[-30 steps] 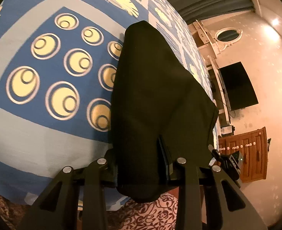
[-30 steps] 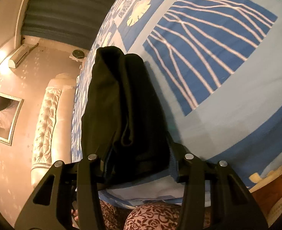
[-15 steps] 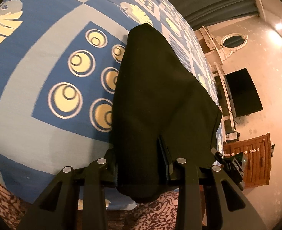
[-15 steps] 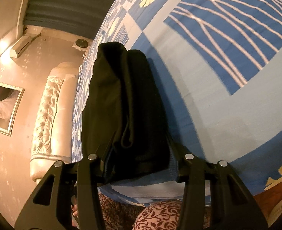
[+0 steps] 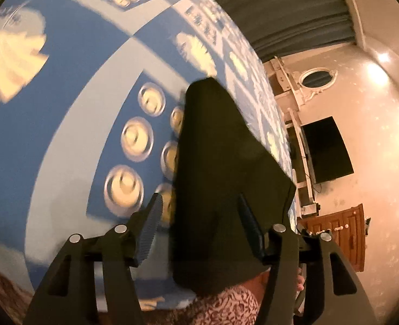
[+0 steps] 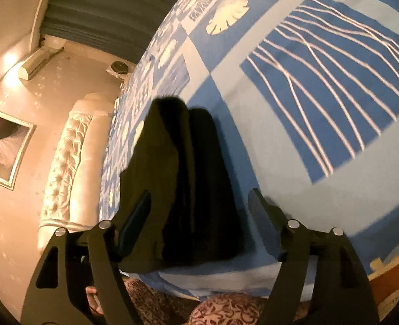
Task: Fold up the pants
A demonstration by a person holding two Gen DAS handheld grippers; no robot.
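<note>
The black pants [image 5: 221,168] lie folded into a long narrow stack on the blue patterned bedspread [image 5: 64,86]. In the left wrist view my left gripper [image 5: 199,211] is open, its jaws spread apart on either side of the near end of the pants. In the right wrist view the pants [image 6: 183,184] lie between the spread jaws of my right gripper [image 6: 199,203], which is open and grips nothing. The near end of the pants sits at the bed's front edge.
The bedspread [image 6: 321,86] stretches far ahead. A tufted cream headboard [image 6: 64,168] and framed picture [image 6: 1,146] are on the left. A wall TV [image 5: 327,149], oval mirror [image 5: 316,78] and wooden cabinet [image 5: 337,233] stand on the right. Floral fabric [image 5: 221,308] is below the grippers.
Both grippers were shut on the near end of the pants; now both have opened and let go, and the pants rest on the bed.
</note>
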